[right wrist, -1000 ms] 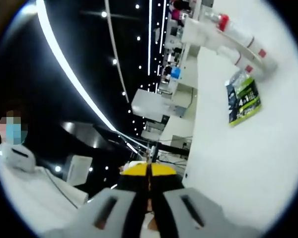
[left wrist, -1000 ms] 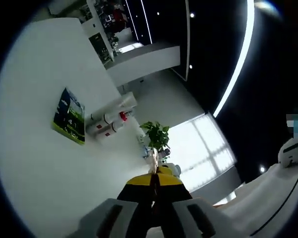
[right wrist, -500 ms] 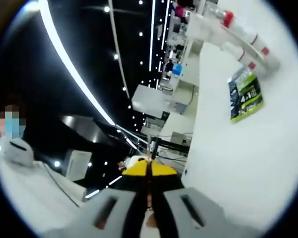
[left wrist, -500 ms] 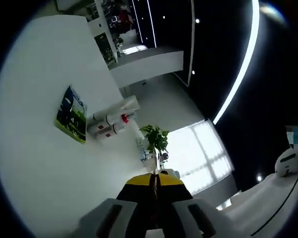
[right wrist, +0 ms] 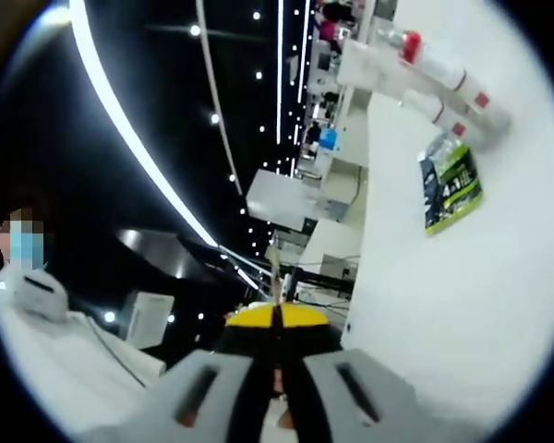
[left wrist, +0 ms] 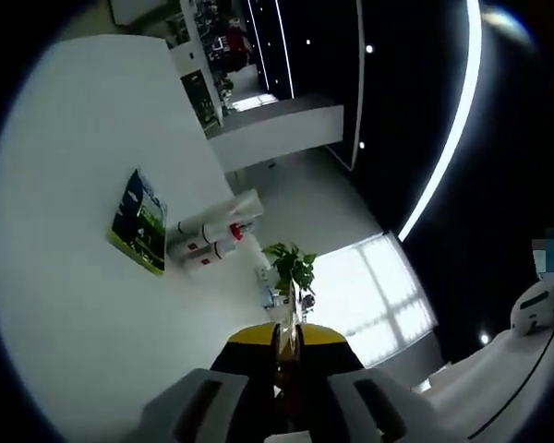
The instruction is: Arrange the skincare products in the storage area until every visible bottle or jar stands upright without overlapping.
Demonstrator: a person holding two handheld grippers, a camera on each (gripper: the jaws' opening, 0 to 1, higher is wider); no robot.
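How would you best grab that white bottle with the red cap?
Probably around the middle of its body, jaws closing across its width from above. The bottle with the red cap lies flat on the white table beside another bottle, so its round side faces up.

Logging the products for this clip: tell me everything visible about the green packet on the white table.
The green packet is a flat, glossy-looking sachet, dark green with brighter lime areas and pale print too small to read. It lies flat on the white table, beside a cluster of white bottles with red caps and labels; whether it touches them cannot be told. Neither gripper is near it.
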